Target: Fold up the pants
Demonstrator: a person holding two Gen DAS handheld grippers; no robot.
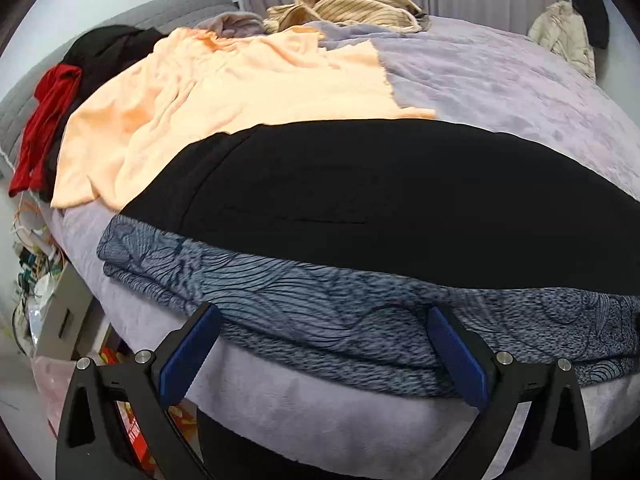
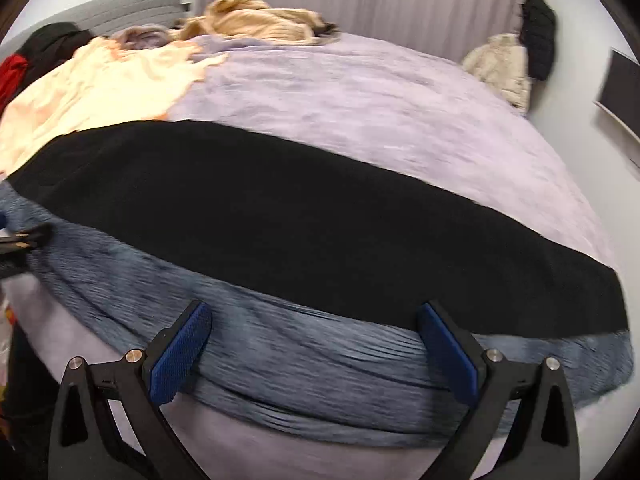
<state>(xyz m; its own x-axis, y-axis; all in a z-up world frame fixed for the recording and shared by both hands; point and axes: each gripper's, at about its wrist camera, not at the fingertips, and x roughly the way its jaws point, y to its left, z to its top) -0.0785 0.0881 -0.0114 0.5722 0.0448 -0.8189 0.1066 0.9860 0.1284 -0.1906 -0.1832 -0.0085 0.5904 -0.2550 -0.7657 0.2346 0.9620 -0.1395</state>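
Black pants [image 1: 340, 196] lie flat across the lilac bed [image 1: 520, 92], on top of a blue-grey patterned garment [image 1: 320, 304] along the near edge. My left gripper [image 1: 324, 320] is open and empty, its blue pads [image 1: 188, 356] spread over the patterned garment's near edge. In the right wrist view the black pants [image 2: 300, 216] and the patterned garment [image 2: 300, 352] show again, blurred. My right gripper [image 2: 316, 316] is open and empty above the patterned garment. The left gripper's tip [image 2: 24, 236] shows at the left edge.
A peach garment [image 1: 208, 96] lies behind the pants at left. Red and black clothes [image 1: 52, 104] sit by the grey headboard. A tan ribbed pile [image 1: 348, 4] lies at the far side. A cream jacket [image 2: 500, 64] hangs at right. Clutter [image 1: 36, 272] sits beside the bed.
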